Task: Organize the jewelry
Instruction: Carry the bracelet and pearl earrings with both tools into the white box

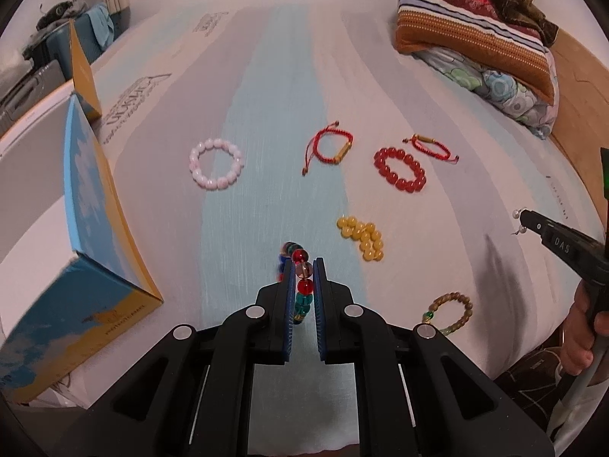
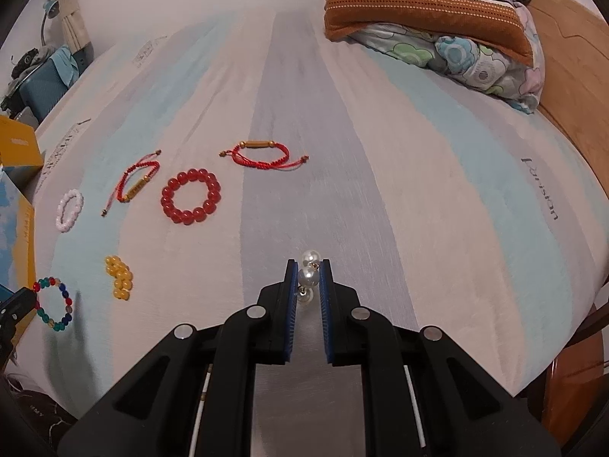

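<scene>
Both hands are busy at once here! The left tongs (image 1: 303, 266) are nearly closed, blue pads pinching the multicoloured bead bracelet (image 1: 302, 285), which hangs between them just above the bed (image 1: 266, 114). Over on the other side, the right tongs (image 2: 307, 268) have narrowed onto the pearl earrings (image 2: 308, 276), a little cluster of white pearls on gold posts trapped between the pads.

Now, my read is both pieces are headed for the blue and yellow box (image 1: 95, 236) standing open at the left edge of the bed. To do it well, keep the squeeze steady: round glass beads can roll out of flat pads, and those pearls look slippery and barely caught. Carry low and level, and let go only once each piece is well over the box.

Plenty left to gather. On the striped sheet lie a pale pink bead bracelet (image 1: 216, 165), a red cord bracelet (image 1: 329, 146) with a gold tube, a second red cord bracelet (image 1: 432, 146), a red bead bracelet (image 1: 399, 169), a bunched yellow bead bracelet (image 1: 361, 238), and a wooden bead bracelet (image 1: 453, 312) nearest the person.

The sheet is soft and gives under things, so anything dropped could sink into a fold. Stacked pillows (image 2: 437, 11) sit at the head by a wooden headboard (image 2: 571, 57).
</scene>
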`<action>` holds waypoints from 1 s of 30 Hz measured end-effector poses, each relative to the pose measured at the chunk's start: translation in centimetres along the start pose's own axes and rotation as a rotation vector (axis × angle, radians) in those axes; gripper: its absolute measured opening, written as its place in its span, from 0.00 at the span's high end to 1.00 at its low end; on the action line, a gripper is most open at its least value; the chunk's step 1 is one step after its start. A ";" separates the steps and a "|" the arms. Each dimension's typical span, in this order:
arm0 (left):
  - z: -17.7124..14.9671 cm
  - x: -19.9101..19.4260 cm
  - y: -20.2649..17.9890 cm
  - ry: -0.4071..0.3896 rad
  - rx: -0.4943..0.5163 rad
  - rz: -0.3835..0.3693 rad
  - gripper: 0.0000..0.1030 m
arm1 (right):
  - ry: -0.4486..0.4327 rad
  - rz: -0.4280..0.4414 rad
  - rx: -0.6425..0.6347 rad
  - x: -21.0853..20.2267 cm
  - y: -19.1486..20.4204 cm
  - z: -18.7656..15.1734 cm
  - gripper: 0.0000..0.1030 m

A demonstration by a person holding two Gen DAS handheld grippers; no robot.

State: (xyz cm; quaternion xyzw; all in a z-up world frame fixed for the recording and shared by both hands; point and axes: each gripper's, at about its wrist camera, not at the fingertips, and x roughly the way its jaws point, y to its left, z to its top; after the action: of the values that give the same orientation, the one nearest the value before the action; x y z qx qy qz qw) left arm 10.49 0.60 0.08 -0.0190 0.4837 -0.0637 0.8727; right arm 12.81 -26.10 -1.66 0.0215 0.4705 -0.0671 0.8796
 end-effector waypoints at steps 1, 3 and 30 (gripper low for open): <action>0.2 -0.2 0.0 -0.005 0.001 0.000 0.92 | -0.004 0.001 -0.003 -0.2 0.1 0.1 0.90; 0.6 -0.7 0.0 -0.014 0.002 0.002 0.92 | -0.014 0.005 -0.011 -0.9 0.3 0.4 0.90; 4.0 -13.4 10.4 -0.202 -0.142 0.139 0.92 | -0.179 0.207 -0.249 -11.0 19.9 6.1 0.90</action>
State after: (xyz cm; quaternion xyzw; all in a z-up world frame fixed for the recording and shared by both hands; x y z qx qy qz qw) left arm 7.80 12.57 12.46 -0.0536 0.3968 0.0336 0.9157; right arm 14.53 -5.95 10.40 -0.0454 0.3906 0.0809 0.9159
